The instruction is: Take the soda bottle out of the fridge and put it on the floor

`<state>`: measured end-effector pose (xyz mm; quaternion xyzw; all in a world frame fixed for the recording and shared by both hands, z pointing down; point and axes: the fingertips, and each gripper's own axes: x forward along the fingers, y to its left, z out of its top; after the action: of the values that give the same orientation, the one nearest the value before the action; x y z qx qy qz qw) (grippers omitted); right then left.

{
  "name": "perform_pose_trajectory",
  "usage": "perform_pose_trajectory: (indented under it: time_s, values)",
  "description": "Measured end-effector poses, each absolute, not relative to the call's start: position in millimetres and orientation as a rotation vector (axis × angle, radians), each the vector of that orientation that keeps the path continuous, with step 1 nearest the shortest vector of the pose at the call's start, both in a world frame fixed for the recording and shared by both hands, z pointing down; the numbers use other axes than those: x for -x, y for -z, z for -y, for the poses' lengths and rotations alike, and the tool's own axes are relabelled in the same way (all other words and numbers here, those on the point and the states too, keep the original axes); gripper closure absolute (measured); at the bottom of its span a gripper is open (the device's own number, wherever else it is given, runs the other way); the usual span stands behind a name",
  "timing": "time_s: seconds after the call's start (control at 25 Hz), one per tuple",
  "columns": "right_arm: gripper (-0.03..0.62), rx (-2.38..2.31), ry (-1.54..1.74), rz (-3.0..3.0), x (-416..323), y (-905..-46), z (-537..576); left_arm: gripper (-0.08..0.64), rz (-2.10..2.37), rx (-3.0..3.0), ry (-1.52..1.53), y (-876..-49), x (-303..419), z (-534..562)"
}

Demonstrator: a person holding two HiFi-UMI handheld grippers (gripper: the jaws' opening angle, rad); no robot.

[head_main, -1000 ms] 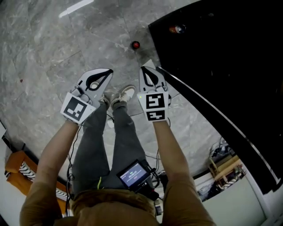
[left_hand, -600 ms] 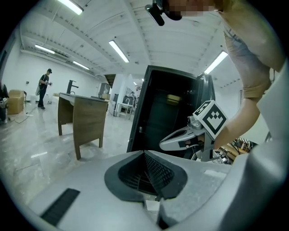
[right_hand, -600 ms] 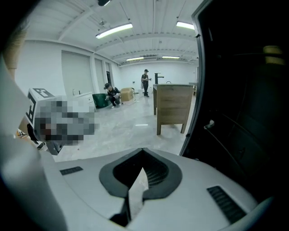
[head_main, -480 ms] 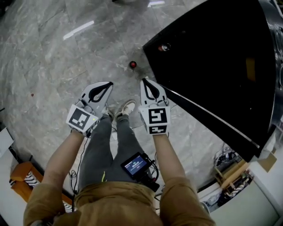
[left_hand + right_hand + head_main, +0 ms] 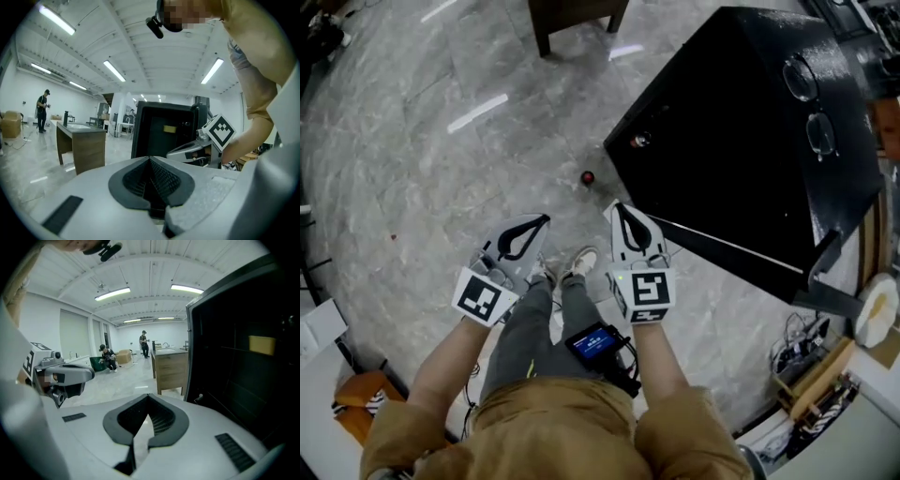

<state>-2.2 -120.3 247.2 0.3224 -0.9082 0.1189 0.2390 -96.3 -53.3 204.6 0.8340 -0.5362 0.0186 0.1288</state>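
No soda bottle shows in any view. The black fridge (image 5: 741, 141) stands to my front right with its door closed; it also fills the right of the right gripper view as the fridge (image 5: 243, 366). My left gripper (image 5: 540, 219) and right gripper (image 5: 619, 208) are held side by side above the person's shoes, both shut with nothing between the jaws. The right one is close to the fridge's near corner. In the left gripper view the left gripper (image 5: 151, 159) points at the fridge (image 5: 161, 136), with the right gripper beside it.
Glasses (image 5: 811, 108) lie on the fridge's top. A small red thing (image 5: 588, 176) sits on the grey marble floor near the fridge's front corner. A wooden table (image 5: 577, 14) stands farther off. Boxes and cables crowd the lower right.
The head view has lifted, so more of the fridge's top and the wooden table now show. Both grippers stay shut and side by side, lower in the picture.
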Motion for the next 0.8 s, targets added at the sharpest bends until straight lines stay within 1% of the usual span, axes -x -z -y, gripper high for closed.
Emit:
perform_pose_trajectory:
  time_s: [0.28, 0.56, 0.8]
  values:
    - [0.592, -0.999, -0.304, 2.549, -11, -165, 102, 0.559, 1.659, -2.442, 0.009, -118, 126, 26]
    - [0.592, -1.029, -0.083, 2.599, -13, -88, 100, 0.559, 1.710, -2.447, 0.043, -79, 148, 3]
    - [0.592, -1.113, -0.071, 2.610, -28, -36, 106, 0.558, 1.758, -2.488, 0.088, -27, 163, 3]
